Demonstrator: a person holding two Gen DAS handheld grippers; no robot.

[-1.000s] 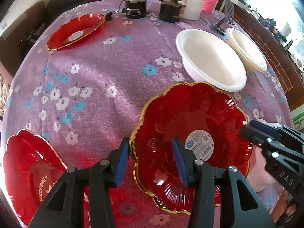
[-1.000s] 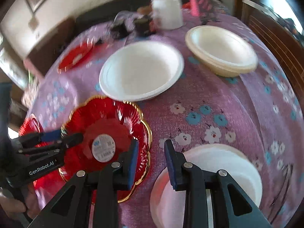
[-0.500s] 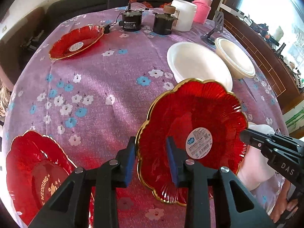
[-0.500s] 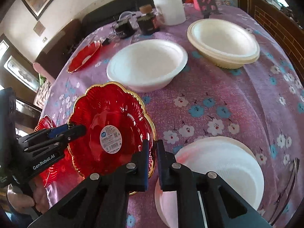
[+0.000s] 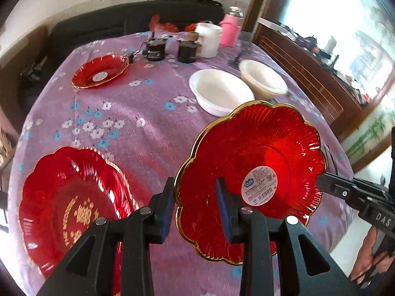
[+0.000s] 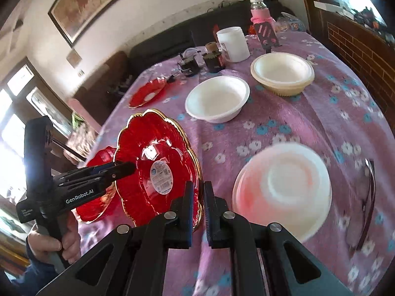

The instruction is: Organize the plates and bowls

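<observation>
While lying flat on the purple cloth [image 5: 138, 113] a second ago, had only the left tongs [image 5: 195, 192] set loosely around its edge. Now up in the air and tipped on its side, clear of the cloth, with the round sticker [image 5: 259, 183] facing the left camera. Talking here about the red plate [image 5: 246, 148] with the gold rim, in the lower right of the left view and the lower left of the right view [image 6: 153, 148].

Pinched on two sides now. Left tongs clenched on the near edge, with one blue pad [image 5: 223, 204] pressed inside the dish and the other behind the rim. Right tongs [image 6: 196, 197] squeezed tight on the far edge, with almost no gap left.

Means the pick-up is done. Probably time to carry it to another red one. Best guess: onto the big red plate [image 5: 69, 197] with gold writing, just beside it in the lower left of the left view. Could also go to the small red plate [image 5: 101, 71], far off in the upper left. Cannot tell which from here.

Probably left to sort after that: the white bowl [image 5: 219, 91], the cream bowls [image 5: 261, 79] just beside it, and the upside-down bowl [image 6: 284, 187] in the lower right of the right view.

Held only by thin edges, so could slip if let go too soon on one side.
</observation>
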